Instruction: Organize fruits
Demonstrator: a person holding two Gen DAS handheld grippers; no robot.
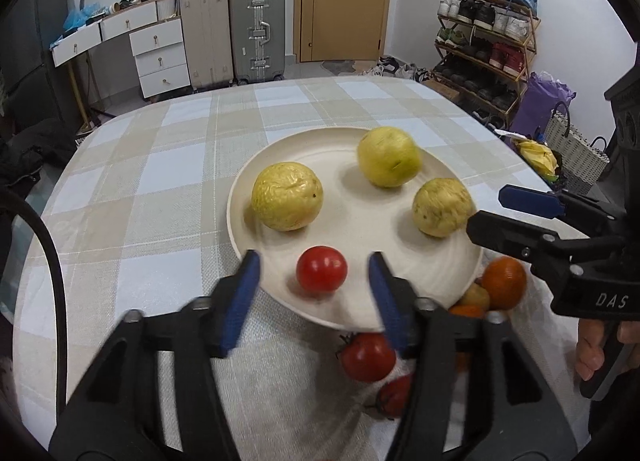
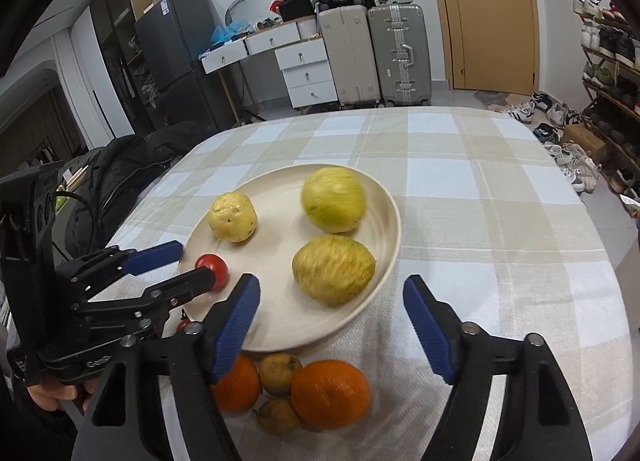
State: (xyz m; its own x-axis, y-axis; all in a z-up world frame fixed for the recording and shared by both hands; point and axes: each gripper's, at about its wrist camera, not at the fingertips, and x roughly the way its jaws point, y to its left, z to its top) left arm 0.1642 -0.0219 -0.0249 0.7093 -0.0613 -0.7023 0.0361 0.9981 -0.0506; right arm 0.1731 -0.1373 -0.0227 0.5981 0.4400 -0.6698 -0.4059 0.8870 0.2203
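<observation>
A cream plate on the checked tablecloth holds three yellow-green fruits and one red tomato. My left gripper is open, its blue fingers apart on either side of the tomato, not touching it. My right gripper is open and empty over the plate's near right edge, close to the nearest yellow fruit. Two oranges, small brownish fruits and two more tomatoes lie on the cloth by the plate's near rim.
The table has rounded edges. Behind it stand suitcases, white drawers, a door and a shoe rack. A dark jacket lies beside the table's left side.
</observation>
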